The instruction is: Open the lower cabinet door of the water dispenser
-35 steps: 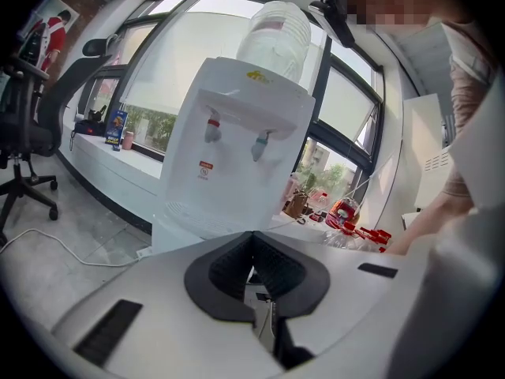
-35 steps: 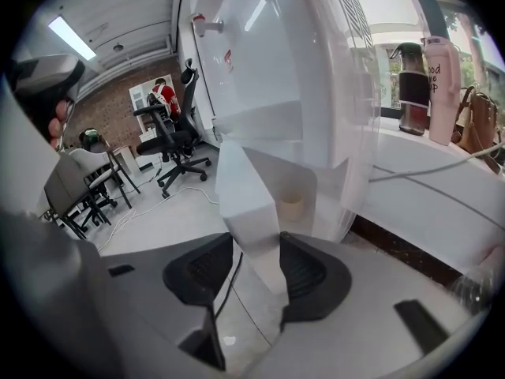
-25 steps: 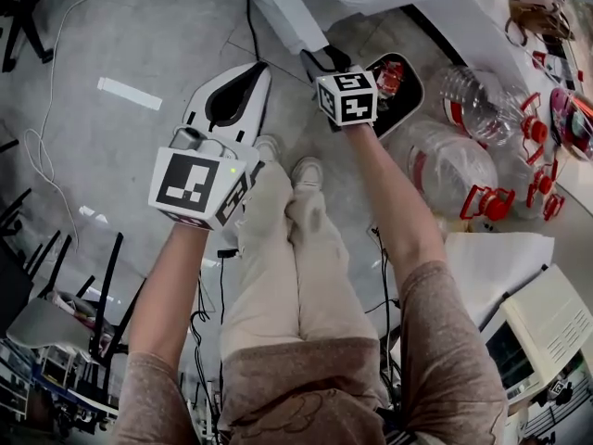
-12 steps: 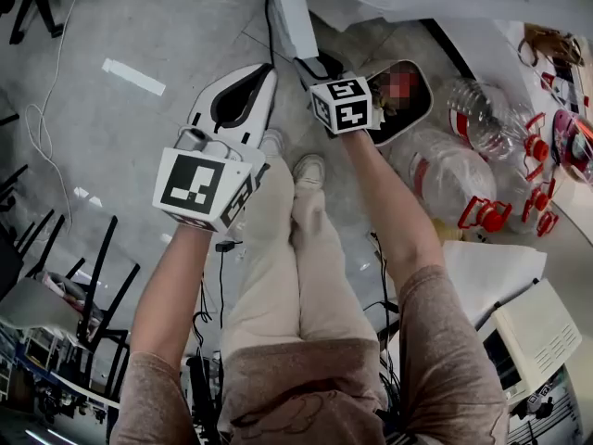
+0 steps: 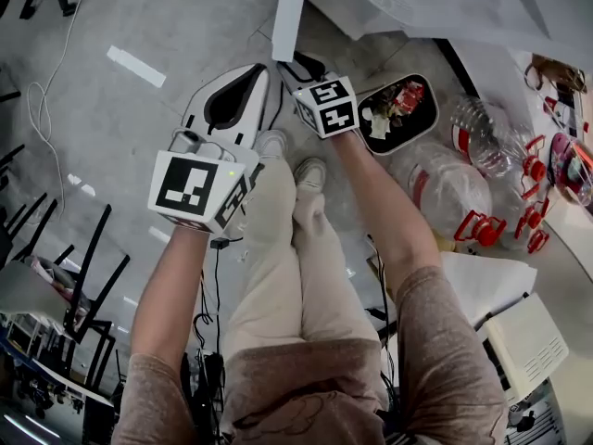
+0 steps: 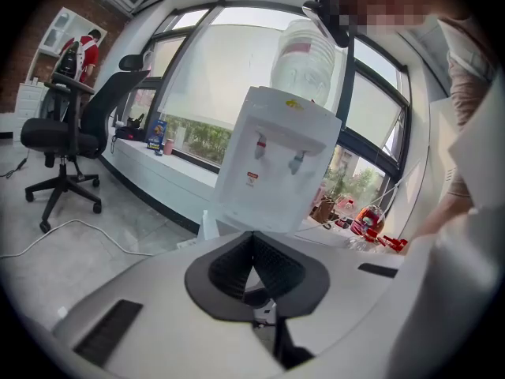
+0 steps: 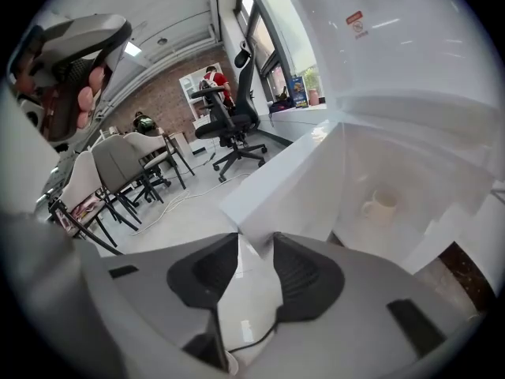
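The white water dispenser (image 6: 276, 164) carries a bottle (image 6: 304, 54) on top. Its lower cabinet door (image 7: 292, 180) stands swung open, and a cup (image 7: 380, 205) shows inside the cabinet. My right gripper (image 7: 254, 263) has the door's free edge between its pads; the jaws have just been closing on it. From the head view the door (image 5: 289, 12) is a thin white panel seen edge-on, and the right gripper (image 5: 295, 65) sits at its lower end. To the left, my left gripper (image 5: 255, 70) hangs shut and empty, aimed at the dispenser from farther back (image 6: 252, 239).
Several empty water bottles with red handles (image 5: 454, 179) lie on the floor at the right, beside a black tray of scraps (image 5: 398, 109). Chair legs (image 5: 83, 267) and cables crowd the lower left. An office chair (image 6: 67, 133) stands off to the left. My legs are below the grippers.
The right gripper has moved left across the head view with the door edge, swinging the door further out from the dispenser. The left gripper has shifted a little.
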`<state>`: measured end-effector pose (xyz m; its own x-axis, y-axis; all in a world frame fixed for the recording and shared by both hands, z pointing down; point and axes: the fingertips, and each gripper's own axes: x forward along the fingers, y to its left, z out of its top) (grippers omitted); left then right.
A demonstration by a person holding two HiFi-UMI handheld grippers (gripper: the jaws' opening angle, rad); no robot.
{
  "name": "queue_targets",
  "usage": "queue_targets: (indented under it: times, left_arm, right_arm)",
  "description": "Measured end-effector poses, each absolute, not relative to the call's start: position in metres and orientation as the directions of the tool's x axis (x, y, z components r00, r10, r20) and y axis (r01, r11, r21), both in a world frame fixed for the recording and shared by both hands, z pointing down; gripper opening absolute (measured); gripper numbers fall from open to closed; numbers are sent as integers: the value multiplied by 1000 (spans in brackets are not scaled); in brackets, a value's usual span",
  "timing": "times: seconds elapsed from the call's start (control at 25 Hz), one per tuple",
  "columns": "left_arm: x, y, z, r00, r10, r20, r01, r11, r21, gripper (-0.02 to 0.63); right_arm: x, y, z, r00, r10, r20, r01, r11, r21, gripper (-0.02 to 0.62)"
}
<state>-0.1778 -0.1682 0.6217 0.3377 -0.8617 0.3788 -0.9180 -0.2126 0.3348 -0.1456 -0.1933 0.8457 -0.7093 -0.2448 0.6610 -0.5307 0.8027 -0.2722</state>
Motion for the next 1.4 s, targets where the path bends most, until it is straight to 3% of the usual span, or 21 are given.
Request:
queue_targets:
  times: [0.88, 1.4]
  left_arm:
    - [-245, -143, 624, 235, -889, 393, -938, -101, 332, 12]
    - [-225, -136, 536, 251, -894, 371, -942, -136, 308, 12]
  right_arm:
    - [-209, -186, 838, -733, -173, 658, -450, 848, -279, 126]
    - [-189, -185, 699, -806, -212, 553, -428, 853, -297, 124]
